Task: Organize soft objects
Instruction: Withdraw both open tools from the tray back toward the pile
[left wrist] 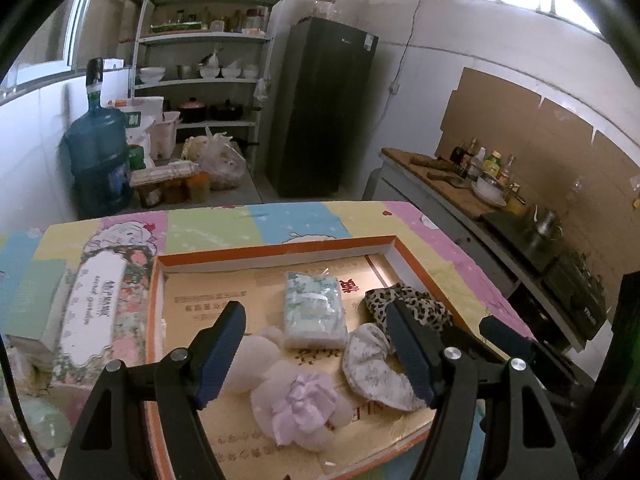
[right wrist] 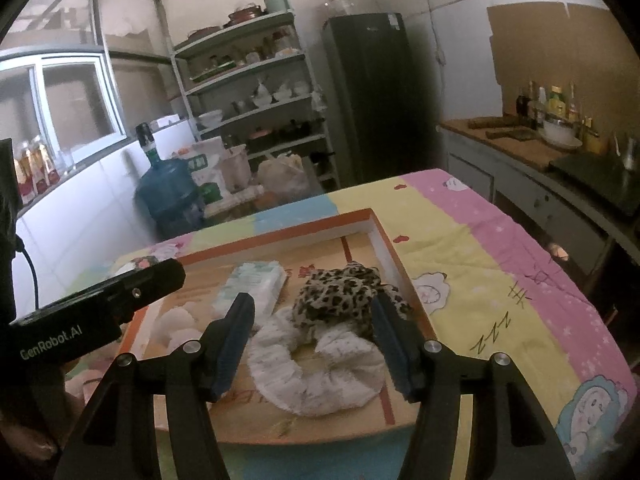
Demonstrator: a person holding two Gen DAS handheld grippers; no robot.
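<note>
Left wrist view: the left gripper is held wide open and empty above the orange-rimmed tray lying on the desk. Inside the tray, from left to right, a white puff, a lilac flower piece, a tissue pack, a white scrunchie and a leopard scrunchie are seen. Right wrist view: the right gripper is also spread open and empty, over the white scrunchie.
</note>
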